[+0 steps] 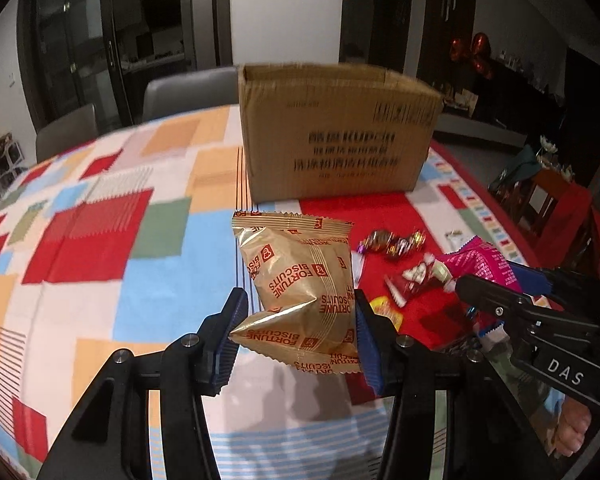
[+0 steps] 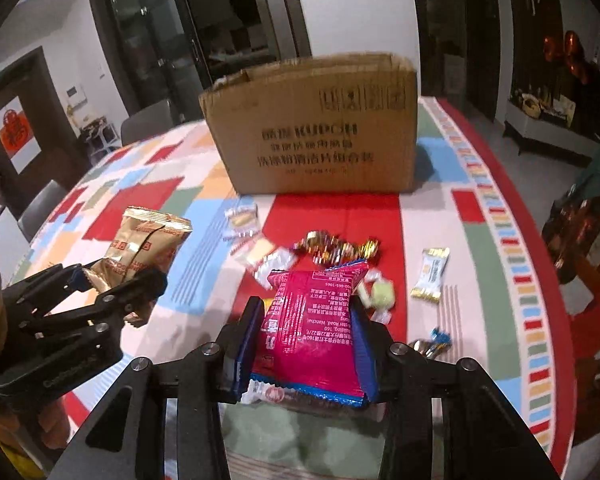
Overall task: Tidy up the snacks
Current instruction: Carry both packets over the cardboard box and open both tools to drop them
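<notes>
My left gripper (image 1: 299, 300) is shut on a gold "Fortune Biscuits" packet (image 1: 300, 276), held above the patchwork tablecloth (image 1: 100, 240). In the right wrist view that left gripper (image 2: 120, 276) and gold packet (image 2: 148, 240) show at the left. My right gripper (image 2: 307, 308) is shut on a pink snack packet (image 2: 316, 312), its blue pads pressing both sides. From the left wrist view the right gripper (image 1: 500, 284) and pink packet (image 1: 484, 260) appear at the right. An open-topped cardboard box (image 1: 332, 136) (image 2: 320, 128) stands behind both, farther back on the table.
Loose snacks lie on the red patch in front of the box: foil-wrapped candies (image 2: 340, 246) (image 1: 392, 242), small clear packets (image 2: 242, 216), a white and gold bar (image 2: 432, 276), a red wrapper (image 1: 412, 280). Grey chairs (image 1: 188, 88) stand behind the table. The table edge curves at the right.
</notes>
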Demonstrator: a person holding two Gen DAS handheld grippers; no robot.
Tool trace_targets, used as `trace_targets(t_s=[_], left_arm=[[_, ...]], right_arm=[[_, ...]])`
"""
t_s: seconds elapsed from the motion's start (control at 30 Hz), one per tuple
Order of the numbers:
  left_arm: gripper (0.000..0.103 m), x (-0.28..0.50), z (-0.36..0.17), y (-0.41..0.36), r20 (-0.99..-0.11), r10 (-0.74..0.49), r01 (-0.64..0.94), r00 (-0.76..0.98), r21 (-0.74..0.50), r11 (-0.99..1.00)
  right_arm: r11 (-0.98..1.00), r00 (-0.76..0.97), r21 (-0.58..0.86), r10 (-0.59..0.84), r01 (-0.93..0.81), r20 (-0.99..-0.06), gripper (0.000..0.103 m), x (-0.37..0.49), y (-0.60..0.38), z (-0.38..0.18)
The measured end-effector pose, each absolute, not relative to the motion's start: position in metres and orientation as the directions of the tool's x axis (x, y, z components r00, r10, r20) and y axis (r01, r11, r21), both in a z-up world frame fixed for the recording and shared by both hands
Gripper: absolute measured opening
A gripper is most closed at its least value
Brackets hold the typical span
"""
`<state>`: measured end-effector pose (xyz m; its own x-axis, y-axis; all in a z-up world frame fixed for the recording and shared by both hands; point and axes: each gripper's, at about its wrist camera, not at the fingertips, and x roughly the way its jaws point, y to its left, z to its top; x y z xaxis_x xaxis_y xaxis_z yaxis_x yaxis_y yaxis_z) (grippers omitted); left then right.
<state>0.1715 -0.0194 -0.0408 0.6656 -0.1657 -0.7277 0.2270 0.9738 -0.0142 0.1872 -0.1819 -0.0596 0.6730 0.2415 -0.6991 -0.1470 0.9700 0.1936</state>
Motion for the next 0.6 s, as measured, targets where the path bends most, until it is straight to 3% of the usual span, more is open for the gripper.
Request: trace_targets(t_s=[0.6], left_arm=[[0.051,0.238,0.046,-0.035,-0.596,-0.185,0.263,0.781,0.047,0.964]], right_arm=[[0.977,0.799,0.128,0.214,-0.171,-0.562,0.043,0.257,-0.202,0.031]])
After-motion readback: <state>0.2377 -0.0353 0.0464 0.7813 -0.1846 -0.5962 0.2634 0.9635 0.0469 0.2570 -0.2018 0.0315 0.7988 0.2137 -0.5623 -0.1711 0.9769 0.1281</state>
